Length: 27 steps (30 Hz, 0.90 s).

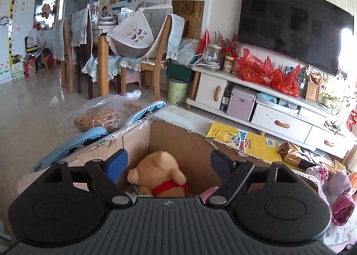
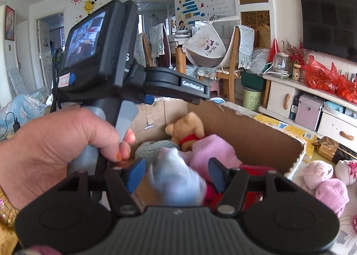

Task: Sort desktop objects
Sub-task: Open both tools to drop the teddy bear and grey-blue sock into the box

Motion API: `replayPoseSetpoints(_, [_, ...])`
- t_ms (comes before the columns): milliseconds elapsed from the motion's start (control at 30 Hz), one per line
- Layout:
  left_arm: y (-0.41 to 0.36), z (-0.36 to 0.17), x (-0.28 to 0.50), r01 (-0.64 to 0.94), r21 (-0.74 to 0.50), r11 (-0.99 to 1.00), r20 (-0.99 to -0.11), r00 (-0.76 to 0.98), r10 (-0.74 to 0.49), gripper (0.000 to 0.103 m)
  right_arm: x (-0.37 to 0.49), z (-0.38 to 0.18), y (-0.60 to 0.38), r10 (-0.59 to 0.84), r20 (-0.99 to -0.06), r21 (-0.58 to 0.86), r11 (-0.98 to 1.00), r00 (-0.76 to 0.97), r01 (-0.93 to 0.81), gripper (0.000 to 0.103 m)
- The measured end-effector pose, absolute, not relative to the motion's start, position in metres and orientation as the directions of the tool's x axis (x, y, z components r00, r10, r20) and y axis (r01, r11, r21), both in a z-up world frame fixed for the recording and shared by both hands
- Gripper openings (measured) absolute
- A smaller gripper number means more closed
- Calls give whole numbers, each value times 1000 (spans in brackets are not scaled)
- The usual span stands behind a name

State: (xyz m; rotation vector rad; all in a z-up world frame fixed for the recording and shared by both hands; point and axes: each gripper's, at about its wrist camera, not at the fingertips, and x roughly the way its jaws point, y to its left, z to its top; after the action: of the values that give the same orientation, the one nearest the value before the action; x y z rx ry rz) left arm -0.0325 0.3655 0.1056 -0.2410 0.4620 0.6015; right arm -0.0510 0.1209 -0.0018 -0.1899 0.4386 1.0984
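Note:
A cardboard box [image 1: 183,141] stands open on the table. A tan plush bear with a red shirt [image 1: 156,174] lies inside it, also in the right wrist view [image 2: 187,128]. My left gripper [image 1: 169,163] is open and empty, just above the bear. In the right wrist view the left gripper's body shows over the box [image 2: 256,128]. My right gripper [image 2: 176,174] is open over the box. A blurred pale blue soft item [image 2: 176,179] is between its fingers, not pinched. Pink [image 2: 212,150], grey [image 2: 154,148] and red [image 2: 256,169] knitted items lie in the box.
Pink and white knitted hats [image 2: 323,179] lie on the table right of the box. A yellow book [image 1: 247,141] and a gold packet [image 1: 294,152] lie beyond it. A TV cabinet [image 1: 279,107] stands at the right, dining chairs [image 1: 156,54] behind.

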Motion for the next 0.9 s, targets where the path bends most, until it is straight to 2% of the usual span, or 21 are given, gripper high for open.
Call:
replayPoseSetpoints(300, [336, 111, -32, -566, -64, 822, -469, 744, 476, 103, -52, 5, 96, 804, -368, 57, 521, 467, -852, 70])
replayPoseSetpoints(400, [327, 112, -29, -554, -76, 829, -475, 751, 458, 103, -52, 6, 84, 791, -337, 42, 555, 511, -831, 78])
replayPoseSetpoints(533, [315, 113, -22, -542, -102, 834, -491, 757, 432, 103, -46, 5, 65, 760, -308, 57, 615, 572, -786, 81])
replayPoseSetpoints(900, [271, 115, -8, -458, -99, 884, -477, 801, 362, 103, -28, -11, 32, 680, -343, 59, 704, 648, -708, 82])
